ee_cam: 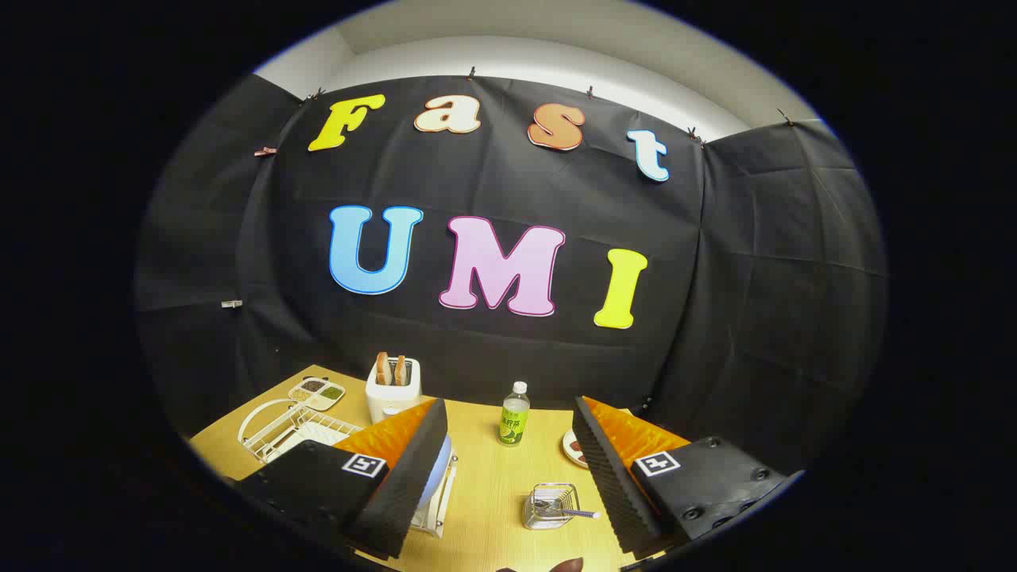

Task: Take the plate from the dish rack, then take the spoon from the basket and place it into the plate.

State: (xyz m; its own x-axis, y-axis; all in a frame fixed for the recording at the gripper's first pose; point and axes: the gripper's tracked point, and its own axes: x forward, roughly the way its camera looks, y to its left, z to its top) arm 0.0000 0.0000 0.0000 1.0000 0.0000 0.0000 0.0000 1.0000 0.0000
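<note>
2 spread gripper (508,477) fingers, basket (550,505) with spoon (574,513) between them.

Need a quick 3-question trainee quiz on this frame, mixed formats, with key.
1. True or false: the hand-held gripper is shut on the spoon.
2. What stands in the white toaster? A) bread slices B) a fork C) a cup
3. Fill in: the spoon sits in the wire ____ on the wooden table, between the fingers.

Key: 1. False, the fingers are spread with nothing between them touching. 2. A. 3. basket. The green-labelled bottle stands beyond the fingers, the dish rack beside the toaster.
</note>
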